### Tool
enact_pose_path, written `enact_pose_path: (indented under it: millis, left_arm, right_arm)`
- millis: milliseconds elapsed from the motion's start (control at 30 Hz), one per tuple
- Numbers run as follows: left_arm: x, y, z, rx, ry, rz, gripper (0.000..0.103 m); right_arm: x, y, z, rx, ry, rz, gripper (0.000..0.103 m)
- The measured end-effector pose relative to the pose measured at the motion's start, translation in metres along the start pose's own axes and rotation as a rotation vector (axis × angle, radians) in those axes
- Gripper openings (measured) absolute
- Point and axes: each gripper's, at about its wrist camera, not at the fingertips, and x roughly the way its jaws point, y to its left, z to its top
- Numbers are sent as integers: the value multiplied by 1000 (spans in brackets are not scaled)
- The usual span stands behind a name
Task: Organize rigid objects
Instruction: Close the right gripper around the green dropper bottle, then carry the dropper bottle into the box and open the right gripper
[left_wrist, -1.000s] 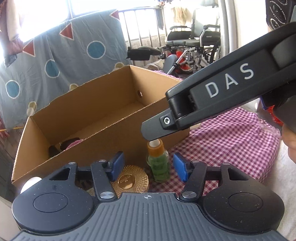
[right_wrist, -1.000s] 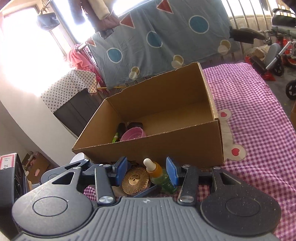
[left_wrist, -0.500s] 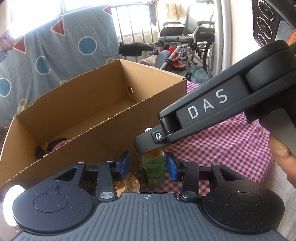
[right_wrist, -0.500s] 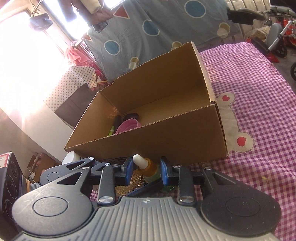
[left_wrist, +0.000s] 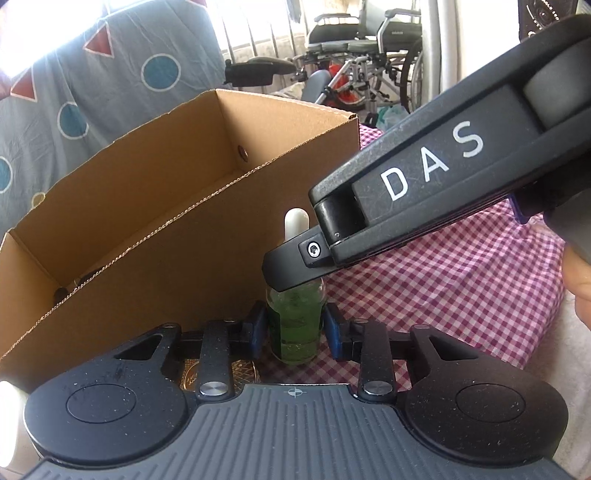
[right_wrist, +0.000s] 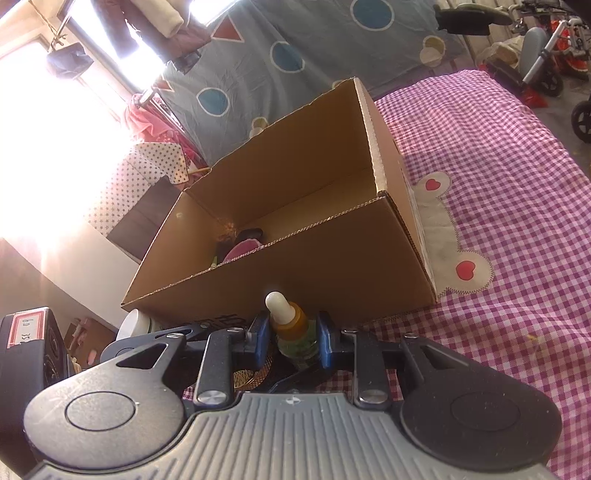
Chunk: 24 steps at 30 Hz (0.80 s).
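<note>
A small dropper bottle (left_wrist: 294, 325) of green liquid, with an orange collar and white rubber bulb, stands on the checked cloth in front of an open cardboard box (left_wrist: 155, 221). My left gripper (left_wrist: 294, 328) has its blue pads on either side of the bottle's body, with small gaps. My right gripper (right_wrist: 291, 334) is shut on the bottle (right_wrist: 295, 332) at its neck; its black arm (left_wrist: 406, 199) crosses the left wrist view from the right. A gold round disc (left_wrist: 192, 374) lies under the left finger.
The box (right_wrist: 332, 266) holds a pink bowl (right_wrist: 240, 249) and dark items at its left end. A white round object (right_wrist: 135, 325) lies by the box's left corner. The pink checked cloth (right_wrist: 498, 184) extends right. A wheelchair (left_wrist: 354, 55) stands behind.
Both grippers have closed in around the bottle. The right gripper's pads went from open to gripping its neck; the left pads narrowed beside its body.
</note>
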Motion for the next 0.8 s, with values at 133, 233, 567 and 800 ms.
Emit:
enact_pose_path:
  millis: [133, 233, 567, 800]
  left_arm:
    - [0, 0, 0, -19, 0, 1, 31]
    - [-2, 1, -1, -43, 2, -9, 31]
    - [-57, 7, 6, -82, -89, 9, 31]
    - [-104, 46, 42, -115, -147, 43, 31]
  right_arm:
    - [0, 5, 1, -24, -2, 5, 25]
    - [-1, 11, 0, -46, 1, -6, 25]
    - [-41, 59, 7, -147, -44, 11, 25]
    - [-59, 110, 55, -253, -69, 121, 25]
